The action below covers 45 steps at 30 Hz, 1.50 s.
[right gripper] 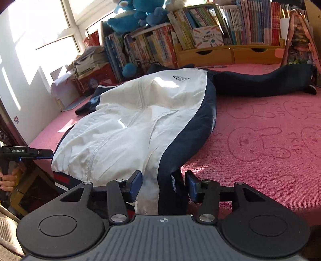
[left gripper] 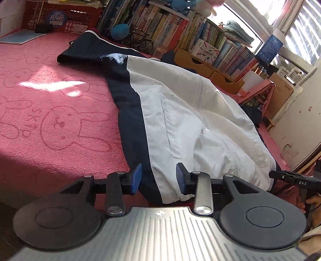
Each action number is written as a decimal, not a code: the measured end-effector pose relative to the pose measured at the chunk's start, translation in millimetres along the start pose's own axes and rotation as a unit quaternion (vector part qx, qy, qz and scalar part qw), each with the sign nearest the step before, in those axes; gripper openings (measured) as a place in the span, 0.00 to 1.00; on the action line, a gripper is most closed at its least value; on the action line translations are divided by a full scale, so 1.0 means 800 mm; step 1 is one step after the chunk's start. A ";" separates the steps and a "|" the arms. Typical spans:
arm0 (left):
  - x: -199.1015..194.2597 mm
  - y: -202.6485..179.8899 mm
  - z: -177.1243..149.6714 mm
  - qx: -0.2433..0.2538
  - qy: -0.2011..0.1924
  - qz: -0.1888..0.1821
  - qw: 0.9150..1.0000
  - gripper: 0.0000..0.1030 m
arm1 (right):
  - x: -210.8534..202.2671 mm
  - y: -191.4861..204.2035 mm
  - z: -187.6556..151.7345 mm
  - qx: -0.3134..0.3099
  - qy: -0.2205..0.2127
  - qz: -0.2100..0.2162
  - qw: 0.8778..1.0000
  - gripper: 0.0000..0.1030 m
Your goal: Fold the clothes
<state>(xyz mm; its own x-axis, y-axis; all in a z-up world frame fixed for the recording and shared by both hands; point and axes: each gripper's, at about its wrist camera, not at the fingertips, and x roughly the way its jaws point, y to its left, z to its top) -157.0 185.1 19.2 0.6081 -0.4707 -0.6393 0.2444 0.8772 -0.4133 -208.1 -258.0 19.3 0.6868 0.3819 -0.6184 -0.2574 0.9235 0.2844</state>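
White-and-navy nylon jacket [left gripper: 180, 112] spread on pink rabbit-print bed cover [left gripper: 50, 120], left hand-held gripper [left gripper: 158, 177] and right hand-held gripper [right gripper: 163, 185] spread apart, astride jacket's near hem, not pinching.

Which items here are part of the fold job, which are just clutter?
In play:
- white and navy zip jacket spread on the pink rabbit-print bedcover
- left gripper, jaws open astride the jacket hem
- right gripper, jaws open astride the hem

Lying about:
- rows of books
- blue plush toys
- model bicycle
- red plastic crate
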 end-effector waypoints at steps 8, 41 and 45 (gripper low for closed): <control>0.048 0.001 -0.032 -0.024 0.098 -0.034 0.994 0.85 | 0.012 0.007 -0.016 -0.020 0.031 0.003 0.999 0.55; -0.016 0.010 -0.043 0.140 0.142 0.119 0.973 0.61 | -0.021 -0.018 -0.027 -0.024 0.153 0.023 0.988 0.69; -0.051 -0.007 0.016 0.203 0.055 0.152 0.966 0.73 | -0.061 -0.031 0.033 -0.024 0.012 0.001 1.000 0.88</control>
<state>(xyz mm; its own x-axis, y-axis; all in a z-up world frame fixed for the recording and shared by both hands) -173.8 200.8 55.5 0.6195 -0.1739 -0.7654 0.3579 0.9305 0.0782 -217.7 -300.4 61.8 0.6696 0.3843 -0.6356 -0.2918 0.9231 0.2506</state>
